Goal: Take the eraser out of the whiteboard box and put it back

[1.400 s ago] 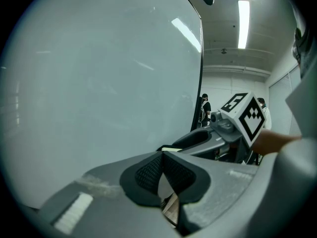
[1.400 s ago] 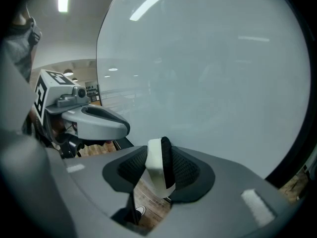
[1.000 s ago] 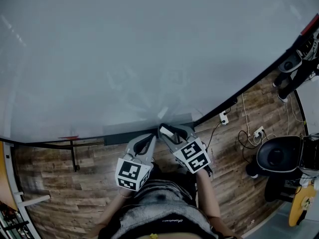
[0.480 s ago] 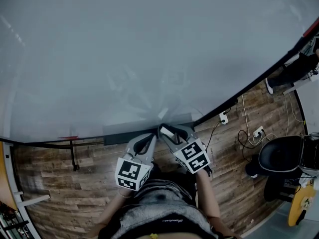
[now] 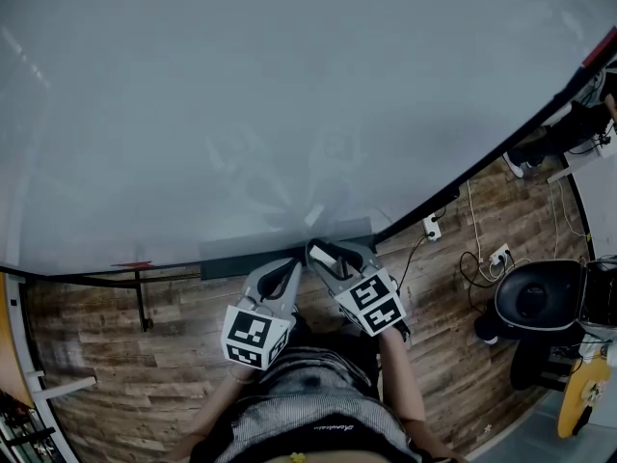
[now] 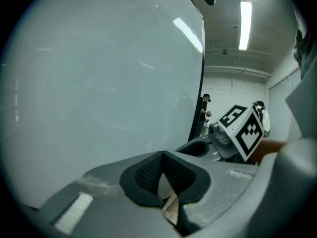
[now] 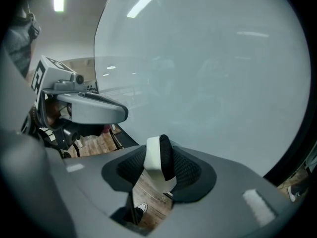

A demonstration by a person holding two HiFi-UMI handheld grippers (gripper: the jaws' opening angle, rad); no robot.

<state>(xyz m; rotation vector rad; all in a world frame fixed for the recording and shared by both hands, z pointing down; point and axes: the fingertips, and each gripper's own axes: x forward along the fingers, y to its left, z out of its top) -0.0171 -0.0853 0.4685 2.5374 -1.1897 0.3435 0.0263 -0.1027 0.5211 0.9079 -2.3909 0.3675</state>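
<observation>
The eraser (image 7: 159,161), white with a black felt side, stands upright between the pads of my right gripper (image 7: 159,158), which touch both its sides while the jaws are opening. In the head view this gripper (image 5: 324,254) holds the eraser (image 5: 322,253) just over the dark tray (image 5: 236,258) along the bottom edge of the whiteboard (image 5: 289,95). My left gripper (image 6: 162,155) is shut with nothing in it, its tips (image 5: 289,267) close to the tray's front, left of the right gripper.
The brown plank floor (image 5: 116,355) lies below. The board's stand leg (image 5: 143,299) is at the left. Wall sockets and cables (image 5: 436,228) and a black round chair (image 5: 535,302) are at the right. Someone's feet (image 5: 545,141) stand at the far right.
Neither gripper has visibly moved, and the eraser stays between the right pads. Only the other person's feet at the far right have shifted.
</observation>
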